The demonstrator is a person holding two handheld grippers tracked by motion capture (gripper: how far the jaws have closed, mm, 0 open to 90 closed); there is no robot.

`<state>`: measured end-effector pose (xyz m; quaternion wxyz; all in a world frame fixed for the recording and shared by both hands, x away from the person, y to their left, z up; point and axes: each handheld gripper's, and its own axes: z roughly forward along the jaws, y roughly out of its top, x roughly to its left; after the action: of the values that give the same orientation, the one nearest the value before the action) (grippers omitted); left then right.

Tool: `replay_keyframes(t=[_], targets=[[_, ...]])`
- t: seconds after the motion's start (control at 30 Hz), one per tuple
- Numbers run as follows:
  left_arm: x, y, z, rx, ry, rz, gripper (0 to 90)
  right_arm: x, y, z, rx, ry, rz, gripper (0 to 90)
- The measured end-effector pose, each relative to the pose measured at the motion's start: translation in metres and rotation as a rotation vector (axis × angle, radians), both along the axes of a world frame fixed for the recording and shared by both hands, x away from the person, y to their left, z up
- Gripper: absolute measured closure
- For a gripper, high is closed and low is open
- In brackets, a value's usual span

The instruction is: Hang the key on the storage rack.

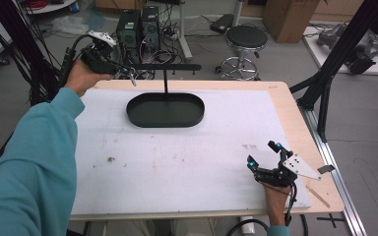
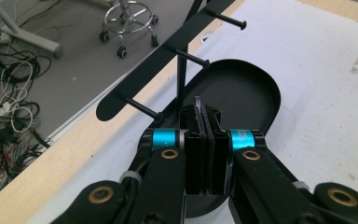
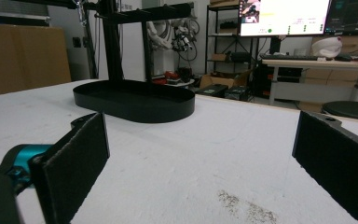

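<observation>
The teal sleeve (image 1: 27, 167) is lying nearest the high camera, running up the table's left side to the left gripper (image 1: 130, 73), which is hanging just past the far left corner of the table (image 1: 285, 105). Its jaws are standing pressed together on a thin metal ring (image 2: 198, 105), whose silvery edge is poking out above the pads (image 2: 210, 135). In the left gripper view the ring is sitting just short of the nearest peg (image 2: 140, 107) of the rack's crossbar (image 1: 165, 67), not touching it; two more pegs are standing free further along the bar. The black oval tray (image 1: 165, 110) that is carrying the rack post is resting near the far edge, slightly left of centre, and the ring is hovering beyond its left rim. The right gripper (image 1: 264, 157) is resting on the white mat (image 1: 177, 157) near the near right corner, with its jaws spread wide and nothing between them. Between it and the tray the mat is lying open, marked by faint stains. A stool (image 1: 246, 39) is standing on the floor beyond the far edge.
</observation>
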<state>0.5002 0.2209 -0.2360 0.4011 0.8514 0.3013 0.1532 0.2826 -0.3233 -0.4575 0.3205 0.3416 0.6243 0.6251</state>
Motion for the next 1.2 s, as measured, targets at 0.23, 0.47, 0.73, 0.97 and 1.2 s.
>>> replay_keyframes(t=[0.23, 0.47, 0.73, 0.97, 1.2], targets=[[0.010, -0.008, 0.006, 0.013, 0.004, -0.004, 88.3, 0.000, 0.000, 0.000, -0.002, -0.001, 0.000, 2.9], [0.016, -0.013, -0.001, 0.043, 0.018, -0.009, 88.3, 0.000, 0.000, 0.000, -0.001, -0.001, 0.000, 2.9], [0.022, -0.008, -0.008, 0.055, 0.039, 0.006, 88.3, 0.000, 0.000, 0.000, 0.002, -0.001, 0.000, 2.9], [0.026, -0.009, -0.013, 0.071, 0.046, 0.009, 88.3, 0.000, 0.000, 0.000, 0.002, -0.002, 0.001, 2.9], [0.028, -0.010, -0.017, 0.070, 0.051, 0.016, 88.3, 0.001, 0.000, 0.000, 0.002, 0.000, 0.000, 2.9]])
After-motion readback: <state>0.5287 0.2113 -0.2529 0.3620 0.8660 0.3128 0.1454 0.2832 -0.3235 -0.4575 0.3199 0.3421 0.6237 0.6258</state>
